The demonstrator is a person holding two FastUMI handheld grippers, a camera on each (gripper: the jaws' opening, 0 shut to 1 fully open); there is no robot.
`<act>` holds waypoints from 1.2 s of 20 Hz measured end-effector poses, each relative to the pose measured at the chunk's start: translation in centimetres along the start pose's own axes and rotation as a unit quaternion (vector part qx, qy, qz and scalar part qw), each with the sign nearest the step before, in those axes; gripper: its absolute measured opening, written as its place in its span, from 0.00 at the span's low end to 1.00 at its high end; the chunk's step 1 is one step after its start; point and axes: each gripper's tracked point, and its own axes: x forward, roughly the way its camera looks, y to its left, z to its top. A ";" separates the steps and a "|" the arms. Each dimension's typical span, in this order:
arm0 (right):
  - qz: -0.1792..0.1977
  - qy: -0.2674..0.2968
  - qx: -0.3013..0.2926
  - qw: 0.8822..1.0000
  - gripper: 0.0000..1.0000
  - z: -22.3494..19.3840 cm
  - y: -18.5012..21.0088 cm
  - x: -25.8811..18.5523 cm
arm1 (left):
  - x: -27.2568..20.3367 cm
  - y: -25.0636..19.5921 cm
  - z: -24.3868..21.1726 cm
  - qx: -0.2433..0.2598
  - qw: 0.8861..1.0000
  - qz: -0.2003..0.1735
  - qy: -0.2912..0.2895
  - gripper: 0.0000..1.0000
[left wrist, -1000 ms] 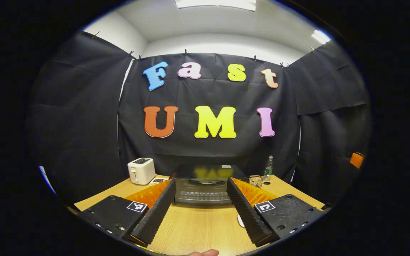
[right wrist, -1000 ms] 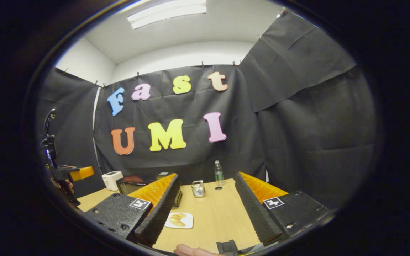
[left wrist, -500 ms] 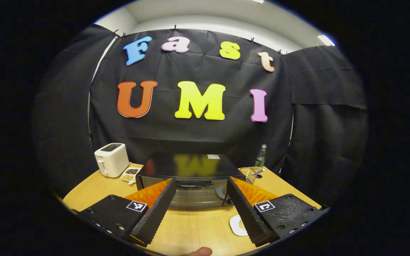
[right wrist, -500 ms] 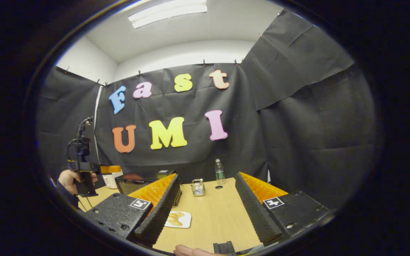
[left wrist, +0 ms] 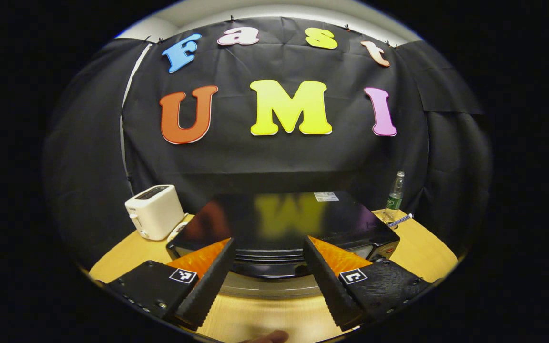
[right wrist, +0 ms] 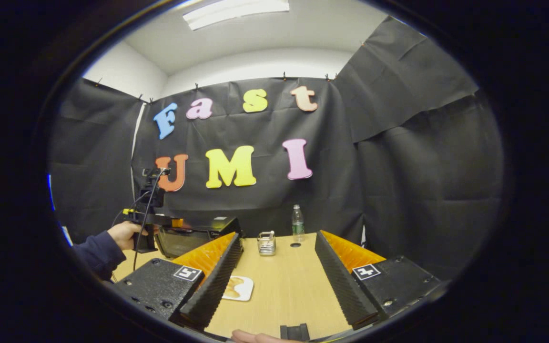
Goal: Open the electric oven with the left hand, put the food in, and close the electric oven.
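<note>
While the left gripper (left wrist: 267, 247), jaws spread, hangs just above the electric oven (left wrist: 284, 224) near the counter's far edge, its door looks unopened, and the right gripper (right wrist: 277, 257), jaws released, waits beside the food (right wrist: 238, 287)

The electric oven (left wrist: 284, 221) is standing on the table (left wrist: 427, 247) directly ahead in the left gripper view. The toaster (left wrist: 154, 211) is sitting to its left, the bottle (left wrist: 394, 193) behind its right corner. In the right gripper view, the plate of food (right wrist: 238, 287) is lying near the front, the wire holder (right wrist: 266, 243) and bottle (right wrist: 297, 223) standing farther back, the oven (right wrist: 193, 234) to their left.
</note>
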 end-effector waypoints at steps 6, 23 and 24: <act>-0.015 0.015 0.002 1.000 0.96 -0.8 -1.0 0.7 | 0.3 -0.3 -1.2 0.013 1.000 -0.003 -0.002 0.96; -0.003 0.022 0.016 1.000 0.99 -1.0 0.0 0.2 | -4.5 -0.5 -3.5 0.028 0.997 -0.004 -0.074 0.97; -0.005 0.021 0.017 1.000 0.96 -1.1 -0.1 0.3 | -5.0 -0.5 -4.0 0.028 0.997 -0.005 -0.076 0.96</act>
